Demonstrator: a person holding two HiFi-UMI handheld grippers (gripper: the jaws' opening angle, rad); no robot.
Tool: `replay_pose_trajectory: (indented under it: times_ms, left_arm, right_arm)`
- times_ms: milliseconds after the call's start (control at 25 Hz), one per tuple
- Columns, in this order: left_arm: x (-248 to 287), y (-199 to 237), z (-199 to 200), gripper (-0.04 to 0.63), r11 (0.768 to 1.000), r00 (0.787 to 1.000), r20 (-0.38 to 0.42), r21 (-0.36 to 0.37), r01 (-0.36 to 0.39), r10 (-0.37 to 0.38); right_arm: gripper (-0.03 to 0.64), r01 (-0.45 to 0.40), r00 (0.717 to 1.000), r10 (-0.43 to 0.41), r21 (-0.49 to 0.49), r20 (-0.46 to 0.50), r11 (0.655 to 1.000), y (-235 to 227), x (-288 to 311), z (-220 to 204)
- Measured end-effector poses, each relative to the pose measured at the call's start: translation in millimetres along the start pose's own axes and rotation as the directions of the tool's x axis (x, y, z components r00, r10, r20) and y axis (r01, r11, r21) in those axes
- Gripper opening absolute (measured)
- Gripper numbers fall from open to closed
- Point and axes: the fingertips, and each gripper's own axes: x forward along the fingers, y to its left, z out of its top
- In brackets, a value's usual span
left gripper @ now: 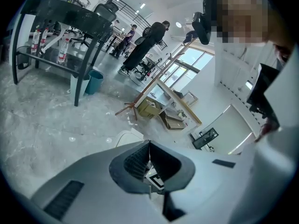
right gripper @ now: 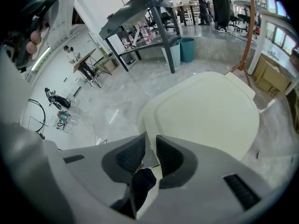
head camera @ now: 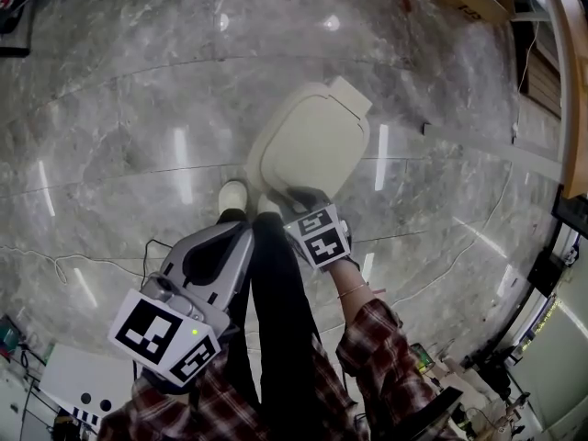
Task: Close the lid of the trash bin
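Observation:
The trash bin stands on the marble floor in front of my feet, its cream lid (head camera: pixel 312 145) lying flat over it. In the right gripper view the lid (right gripper: pixel 210 115) fills the middle. My right gripper (head camera: pixel 301 197) sits at the lid's near edge. Its jaws (right gripper: pixel 150 146) are nearly together, with the cream rim in the narrow gap between them. My left gripper (head camera: pixel 241 235) hangs close to my legs, away from the bin, shut with nothing in it. In the left gripper view its pads meet (left gripper: pixel 149 146), and a corner of the lid (left gripper: pixel 128 136) shows beyond them.
My white shoes (head camera: pixel 232 194) stand just left of the bin. A black table (right gripper: pixel 145 3) with bottles, a teal bucket (right gripper: pixel 188 48) and a cardboard box (right gripper: pixel 271 80) lie beyond the bin. A thin cable (head camera: pixel 55 265) runs across the floor on the left. People stand far back.

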Motion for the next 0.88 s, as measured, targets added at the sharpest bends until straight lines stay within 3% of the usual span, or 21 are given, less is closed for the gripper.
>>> replay_pose_trajectory:
  times_ms: [280,600,880]
  left_arm:
    - [-1,3,3,0.009,1.0,1.0,0.007,-0.012,-0.005,0.005]
    - [3,0,8,0.009,1.0,1.0,0.018,-0.005,0.002,-0.002]
    - [-6,-19,27,0.009,0.999,0.999,0.039,0.032,0.017,-0.019]
  right_arm:
    - [0.066,0.032,0.999,-0.032,-0.017,-0.023,0.999,-2,12,-4]
    - [0.057,0.016,1.0,-0.016,0.048,-0.014,0.999,-6,10,-3]
    - [0.057,-0.005,0.997,-0.006,0.127,0.079,0.992,6,-43,18]
